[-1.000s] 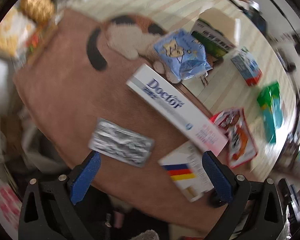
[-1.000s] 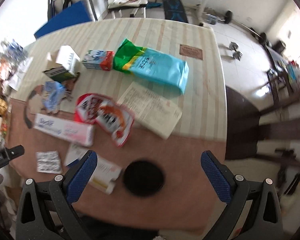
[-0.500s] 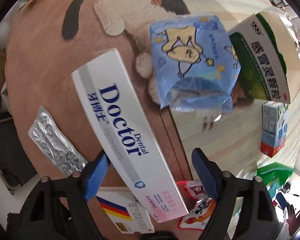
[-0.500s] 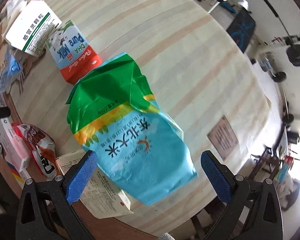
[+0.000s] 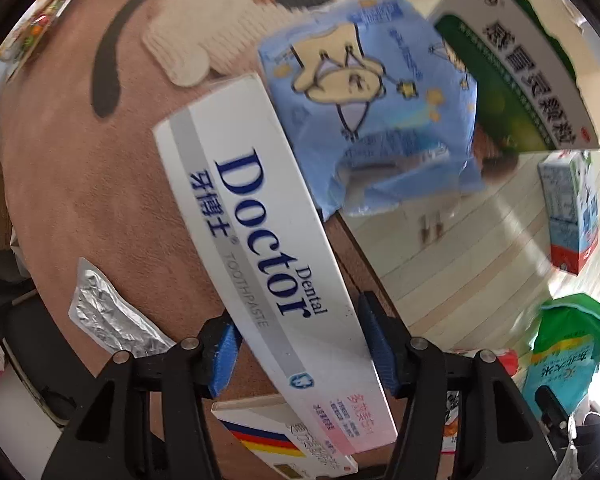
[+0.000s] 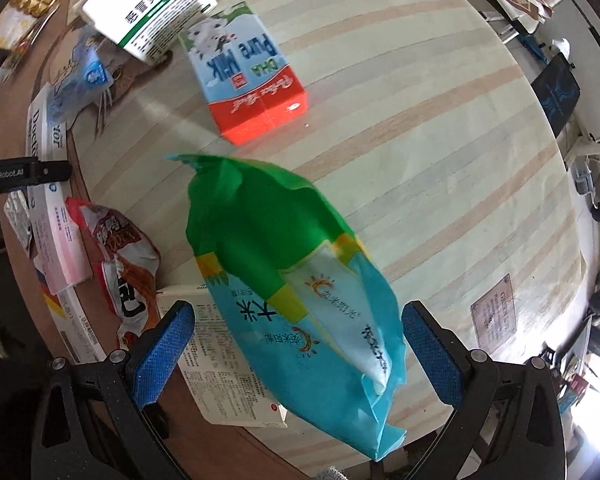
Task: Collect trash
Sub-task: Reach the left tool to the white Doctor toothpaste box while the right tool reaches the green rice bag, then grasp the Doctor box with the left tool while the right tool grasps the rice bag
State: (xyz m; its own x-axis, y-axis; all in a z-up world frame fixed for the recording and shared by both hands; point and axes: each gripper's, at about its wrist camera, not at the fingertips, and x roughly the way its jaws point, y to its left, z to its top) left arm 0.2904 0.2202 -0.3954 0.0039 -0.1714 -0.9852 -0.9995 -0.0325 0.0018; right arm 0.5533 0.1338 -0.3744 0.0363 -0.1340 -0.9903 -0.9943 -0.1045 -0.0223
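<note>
My left tongs (image 5: 300, 344) have just been closing around the toothpaste box (image 5: 260, 240), which lies between the blue pads on the brown mat (image 5: 80, 168); I judge them about touching, not yet clamped. My right tongs (image 6: 298, 344) stand wide open astride the green-and-blue bag (image 6: 296, 292) on the table (image 6: 440, 140). Next: finish both pinches, then lift. Farther off lies the milk carton (image 6: 244, 80).

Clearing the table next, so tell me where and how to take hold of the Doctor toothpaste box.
Grip the toothpaste box across its narrow width, on the two long side edges, coming straight down from above. It lies flat on the brown mat, so its broad printed face offers nothing to pinch. The left hand-held gripper already straddles its lower half and has just been closing; whether the pads touch yet is unclear.
</note>
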